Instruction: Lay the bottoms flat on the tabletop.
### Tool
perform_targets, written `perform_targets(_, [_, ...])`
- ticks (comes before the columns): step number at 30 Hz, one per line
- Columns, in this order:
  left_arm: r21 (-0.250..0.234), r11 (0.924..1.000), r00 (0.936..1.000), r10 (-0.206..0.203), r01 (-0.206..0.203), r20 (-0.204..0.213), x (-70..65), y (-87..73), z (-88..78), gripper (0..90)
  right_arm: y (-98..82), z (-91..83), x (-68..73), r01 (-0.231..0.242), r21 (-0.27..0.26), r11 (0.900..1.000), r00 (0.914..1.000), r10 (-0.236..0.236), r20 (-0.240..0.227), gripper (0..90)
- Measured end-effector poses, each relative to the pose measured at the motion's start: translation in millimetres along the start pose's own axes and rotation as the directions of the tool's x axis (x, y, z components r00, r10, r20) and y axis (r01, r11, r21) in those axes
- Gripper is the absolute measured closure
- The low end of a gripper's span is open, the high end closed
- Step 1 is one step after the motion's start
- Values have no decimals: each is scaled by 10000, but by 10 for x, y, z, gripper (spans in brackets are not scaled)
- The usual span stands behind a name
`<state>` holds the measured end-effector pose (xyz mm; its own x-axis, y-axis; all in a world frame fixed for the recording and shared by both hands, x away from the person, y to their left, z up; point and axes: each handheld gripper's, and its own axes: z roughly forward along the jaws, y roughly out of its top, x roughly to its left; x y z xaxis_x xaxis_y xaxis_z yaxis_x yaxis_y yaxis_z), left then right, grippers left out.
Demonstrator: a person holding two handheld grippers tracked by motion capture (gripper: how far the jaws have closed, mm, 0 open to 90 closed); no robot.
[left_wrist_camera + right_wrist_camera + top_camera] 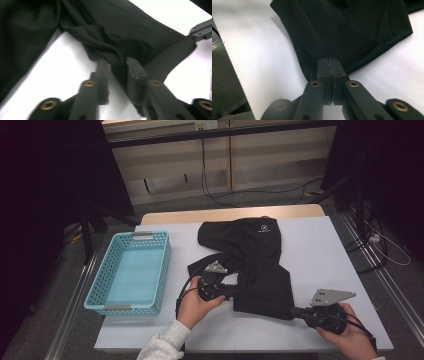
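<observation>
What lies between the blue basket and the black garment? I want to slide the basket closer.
Bare white table top lies between the blue basket and the black garment in the high view; nearer the person, the left gripper.

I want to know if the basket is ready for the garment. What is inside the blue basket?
The blue basket looks empty: its pale floor shows bare in the high view. The near wall hides a thin strip of floor behind it. The black garment lies beside it on the table.
</observation>
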<state>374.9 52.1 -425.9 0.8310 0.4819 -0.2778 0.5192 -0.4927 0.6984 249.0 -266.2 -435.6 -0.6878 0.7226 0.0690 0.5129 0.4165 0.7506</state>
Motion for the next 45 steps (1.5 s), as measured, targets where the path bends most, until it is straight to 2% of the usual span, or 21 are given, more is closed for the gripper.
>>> perform_targets(1, [-163, 9999, 9998, -17, 14, -173, 29, 6, -6, 623, -6, 3, -27, -130, -87, 9999, 9998, 128, -171, 813])
perform_targets(2, [-163, 9999, 9998, -17, 14, -173, 29, 6, -6, 589, -6, 3, -27, -130, -87, 9999, 9998, 128, -171, 813])
perform_targets(3, [-345, 9994, 9994, -5, -7, -350, 61, 10, -1, 552, -4, 6, -47, -271, -240, 9993, 9996, 271, -8, 717])
perform_targets(4, [-345, 9994, 9994, -5, -7, -350, 61, 10, -1, 515, -4, 6, -47, -271, -240, 9993, 9996, 271, -8, 717])
perform_targets(5, [-530, 9986, 9988, -79, 53, -482, 101, 15, 0, 480, 7, 9, -87, -464, -437, 9980, 9989, 468, 91, 623])
perform_targets(6, [-530, 9986, 9988, -79, 53, -482, 101, 15, 0, 454, 7, 9, -87, -464, -437, 9980, 9989, 468, 91, 623])
perform_targets(7, [-583, 9983, 9979, -96, 59, -637, 134, 17, 13, 429, 25, 19, -141, -738, -584, 9956, 9957, 768, 512, 596])
perform_targets(8, [-583, 9983, 9979, -96, 59, -637, 134, 17, 13, 402, 25, 19, -141, -738, -584, 9956, 9957, 768, 512, 596])
perform_targets(9, [-548, 9985, 9971, -118, 77, -755, 173, 18, 40, 385, 36, 47, -207, -792, -525, 9955, 9912, 842, 1016, 551])
perform_targets(12, [-524, 9986, 9953, -141, 92, -955, 208, 16, 82, 360, 43, 98, -282, -1059, -479, 9932, 9835, 1117, 1426, 540])
perform_targets(13, [-474, 9989, 9935, -126, 73, -1135, 237, 14, 128, 360, 56, 160, -352, -1347, -464, 9898, 9740, 1408, 1776, 520])
perform_targets(16, [-392, 9992, 9920, -123, 74, -1259, 267, 12, 162, 363, 73, 229, -407, -1510, -415, 9877, 9679, 1563, 1967, 520])
perform_targets(17, [-420, 9991, 9908, -166, 110, -1346, 292, 5, 193, 366, 89, 302, -434, -1691, -308, 9851, 9605, 1717, 2190, 526])
perform_targets(25, [-439, 9990, 9890, -185, 121, -1469, 313, -1, 205, 341, 155, 509, -465, -1851, -90, 9827, 9574, 1824, 2240, 551])
perform_targets(27, [-452, 9989, 9894, -139, 74, -1445, 310, -2, 204, 335, 182, 533, -466, -1876, -61, 9822, 9555, 1840, 2308, 631])
perform_targets(28, [-452, 9989, 9894, -139, 74, -1445, 310, -2, 204, 333, 182, 533, -466, -1876, -61, 9822, 9555, 1840, 2308, 631])
perform_targets(32, [-436, 9990, 9898, -123, 62, -1417, 309, -9, 207, 330, 204, 565, -429, -1688, -39, 9856, 9667, 1664, 1947, 813])
perform_targets(33, [-420, 9991, 9904, -103, 46, -1378, 304, -12, 209, 330, 214, 572, -399, -1688, 64, 9856, 9760, 1662, 1405, 878])
perform_targets(36, [-400, 9992, 9906, -104, 49, -1366, 297, -13, 209, 328, 227, 570, -360, -1534, 166, 9880, 9803, 1500, 1287, 889])
perform_targets(41, [-363, 9993, 9910, -54, 5, -1336, 285, -22, 234, 329, 250, 579, -184, -1127, 355, 9930, 9928, 1110, 459, 892])
perform_targets(45, [-297, 9996, 9914, -49, 10, -1310, 285, -32, 237, 329, 248, 570, -114, -859, 523, 9949, 9959, 844, 311, 881])
